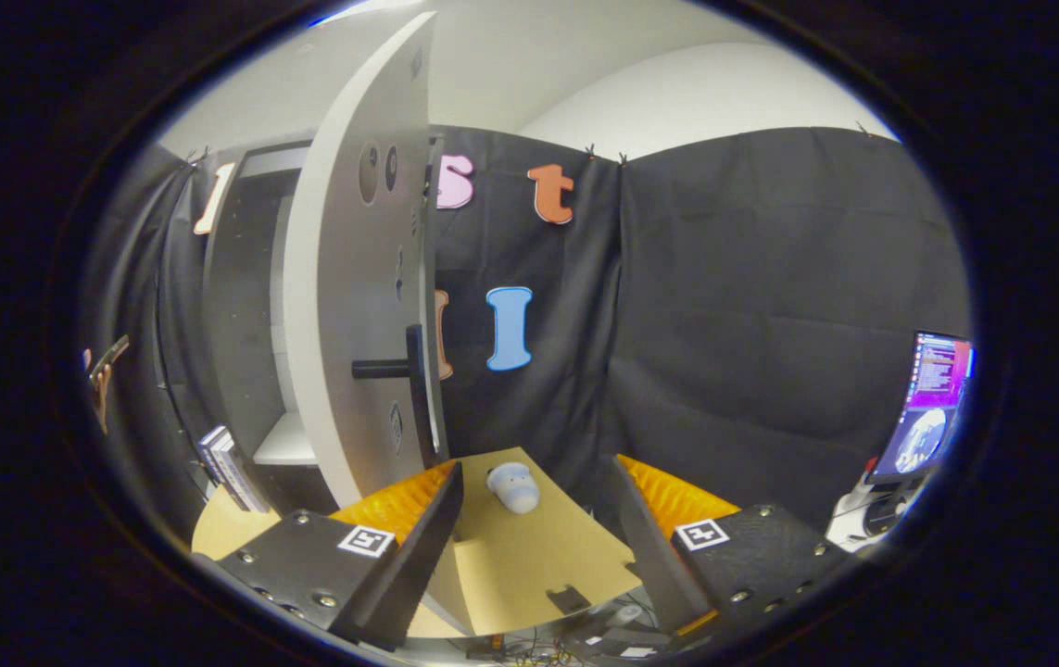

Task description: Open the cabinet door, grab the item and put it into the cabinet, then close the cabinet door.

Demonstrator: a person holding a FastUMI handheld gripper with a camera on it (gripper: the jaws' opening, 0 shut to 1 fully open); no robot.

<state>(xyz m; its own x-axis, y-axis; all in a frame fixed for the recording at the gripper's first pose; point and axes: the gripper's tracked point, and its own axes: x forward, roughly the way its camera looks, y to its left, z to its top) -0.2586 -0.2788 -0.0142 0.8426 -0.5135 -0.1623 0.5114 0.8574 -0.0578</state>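
The cabinet door [358, 306] stands open, swung out toward me, its edge and dark bar handle [388, 368] just ahead of my left finger. Behind the door, the cabinet [246, 306] shows a dark inside with a pale shelf [286, 443]. A small pale blue soft toy [513, 487] lies on the tan table [538, 556], ahead of and between my fingers. My gripper [538, 505] is open with nothing between its fingers. The left finger sits close under the door's lower edge.
A few books [225, 463] lean at the cabinet's foot on the left. A lit monitor [927, 408] stands at the far right. A person's hand [101, 380] shows at the far left. The table's right edge drops off to cables [585, 644] below.
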